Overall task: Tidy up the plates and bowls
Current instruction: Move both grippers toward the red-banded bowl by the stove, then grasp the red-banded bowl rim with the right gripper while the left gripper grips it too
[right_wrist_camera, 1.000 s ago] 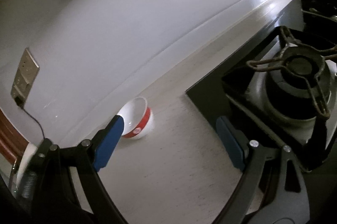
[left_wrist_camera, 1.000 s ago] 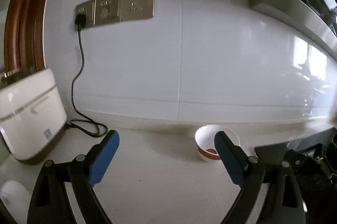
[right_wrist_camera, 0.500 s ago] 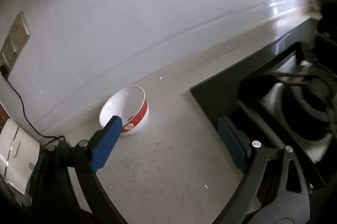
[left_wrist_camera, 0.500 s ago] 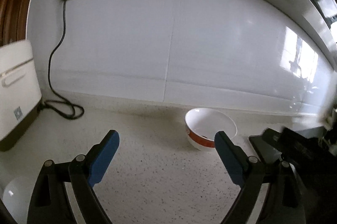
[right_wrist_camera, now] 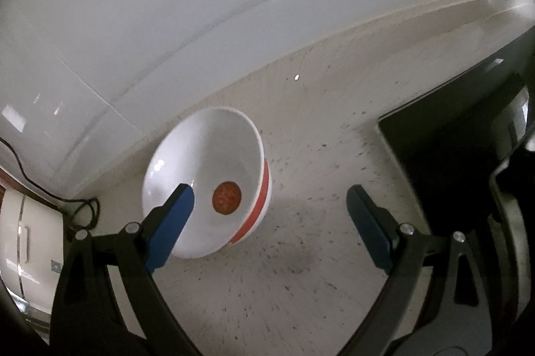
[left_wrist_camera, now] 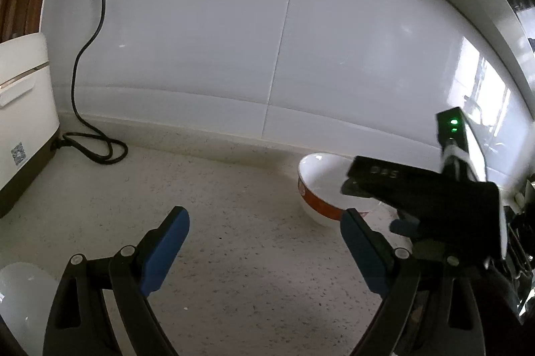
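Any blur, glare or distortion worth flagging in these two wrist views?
Left wrist: strong fisheye bending, window glare on the wall tiles, focus sharp. Right wrist: motion blur streaks the counter specks and softens the bowl; dim, dark right edge.

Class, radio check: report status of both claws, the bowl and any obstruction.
Both claws open, empty. Right claw over the bowl, one finger above its rim. Bowl upright on counter. Left claw short of it. Path clear.

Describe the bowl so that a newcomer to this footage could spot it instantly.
On the speckled countertop, near the white wall, between the black hob and the white appliance, stands the bowl. It is white with a red band outside and a red disc inside.
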`<state>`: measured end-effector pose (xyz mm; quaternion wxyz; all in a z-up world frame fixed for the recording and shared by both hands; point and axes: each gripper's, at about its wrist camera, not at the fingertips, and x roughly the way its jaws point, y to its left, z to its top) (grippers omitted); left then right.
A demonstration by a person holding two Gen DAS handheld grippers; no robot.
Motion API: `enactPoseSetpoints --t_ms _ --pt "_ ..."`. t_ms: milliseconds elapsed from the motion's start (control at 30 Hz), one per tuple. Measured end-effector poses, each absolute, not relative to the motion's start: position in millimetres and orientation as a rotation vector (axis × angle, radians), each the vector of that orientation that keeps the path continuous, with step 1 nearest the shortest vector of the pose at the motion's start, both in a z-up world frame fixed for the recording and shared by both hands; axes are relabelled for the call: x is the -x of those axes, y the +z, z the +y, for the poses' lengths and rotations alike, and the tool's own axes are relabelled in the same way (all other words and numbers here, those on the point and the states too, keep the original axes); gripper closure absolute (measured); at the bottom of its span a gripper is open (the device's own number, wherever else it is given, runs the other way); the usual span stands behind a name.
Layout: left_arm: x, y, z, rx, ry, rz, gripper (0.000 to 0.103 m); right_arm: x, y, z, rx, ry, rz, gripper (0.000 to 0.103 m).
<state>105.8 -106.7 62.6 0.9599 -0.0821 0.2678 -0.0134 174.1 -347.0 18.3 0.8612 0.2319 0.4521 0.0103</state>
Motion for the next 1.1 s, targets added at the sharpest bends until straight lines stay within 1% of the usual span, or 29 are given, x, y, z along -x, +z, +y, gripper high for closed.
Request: enactPoseSetpoints --t_ms 67,100,133,233,367,533,600,700,867,1000,1067,1100 --pt "-108.9 61.7 -105.5 0.167 -0.031 0.554 0.010 -178.3 12.9 -343.6 -0.479 0.033 0.988 0.011" --pt "-109.8 60.9 -104.9 0.171 -0.034 0.560 0.010 -178.5 10.8 -342.6 -0.480 0.042 1.001 0.020" --pt "-109.5 60.8 -104.4 0.175 -0.037 0.564 0.010 -177.1 8.5 -342.2 -0.497 0.069 1.011 0.034" --pt "-111.1 59.8 -100.7 0.204 -0.055 0.578 0.010 -170.5 4.5 -346.4 -0.582 0.140 1.005 0.055" --pt "-112.5 59.3 -98.4 0.234 -0.099 0.590 0.010 -155.5 4.3 -349.8 -0.584 0.153 0.960 0.066" --pt "-113.3 59.7 -102.1 0.244 -0.144 0.607 0.010 -126.7 4.7 -360.9 -0.576 0.123 0.937 0.087" --pt "-113.5 59.0 -105.6 0.233 -0.156 0.611 0.010 -116.3 4.6 -369.4 -0.588 0.126 0.931 0.091" --pt "-117.5 55.5 -107.7 0.246 -0.181 0.645 0.010 -112.5 6.5 -377.2 -0.560 0.129 0.933 0.091" --pt "-128.1 47.0 -102.1 0.300 -0.213 0.706 0.010 -80.8 13.5 -391.4 -0.479 0.123 0.930 0.091" --pt "-136.2 37.3 -103.7 0.358 -0.288 0.792 0.010 -58.4 16.5 -397.7 -0.438 0.127 0.924 0.090" --pt "-136.1 35.4 -111.9 0.338 -0.322 0.825 0.010 -55.8 11.8 -393.3 -0.428 0.124 0.919 0.090" --pt "-135.9 34.4 -116.2 0.324 -0.334 0.838 0.010 -54.9 9.0 -394.1 -0.428 0.122 0.922 0.089"
